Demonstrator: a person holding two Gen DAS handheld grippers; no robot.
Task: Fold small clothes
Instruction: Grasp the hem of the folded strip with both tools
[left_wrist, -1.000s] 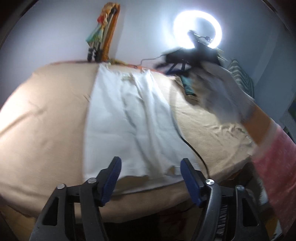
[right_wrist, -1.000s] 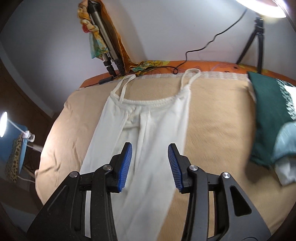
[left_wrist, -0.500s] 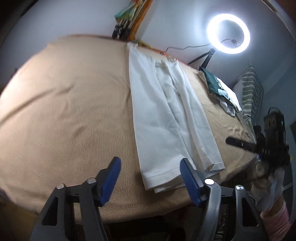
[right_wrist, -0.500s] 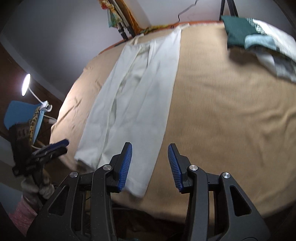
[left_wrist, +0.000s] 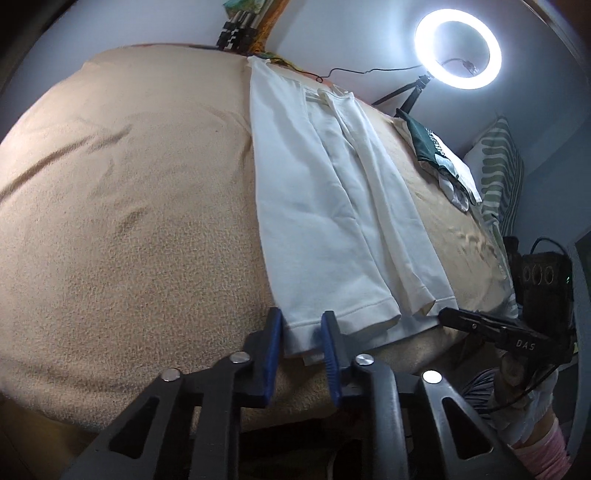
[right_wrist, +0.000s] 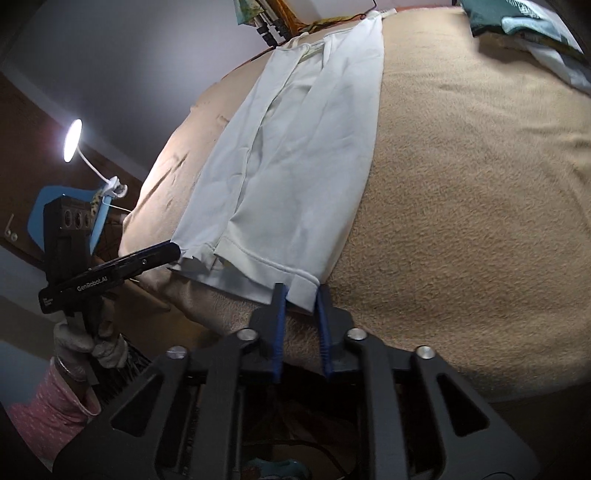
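A white strappy garment (left_wrist: 332, 192) lies folded lengthwise into a long strip on the tan blanket; it also shows in the right wrist view (right_wrist: 295, 155). My left gripper (left_wrist: 301, 332) sits at the near hem's left corner, jaws narrowed with the hem between the blue pads. My right gripper (right_wrist: 298, 302) sits at the hem's right corner, jaws narrowed around the cloth. Each gripper shows in the other's view, the right gripper (left_wrist: 491, 326) and the left gripper (right_wrist: 110, 266), both at the hem.
The tan blanket (left_wrist: 129, 221) covers the bed. A pile of green and white clothes (left_wrist: 443, 162) lies at the right side. A ring light (left_wrist: 457, 53) stands behind, a striped pillow (left_wrist: 502, 173) to the right. A desk lamp (right_wrist: 72, 142) glows left.
Both grippers dropped to the near hem of the garment and their jaws narrowed from wide open around its two corners.
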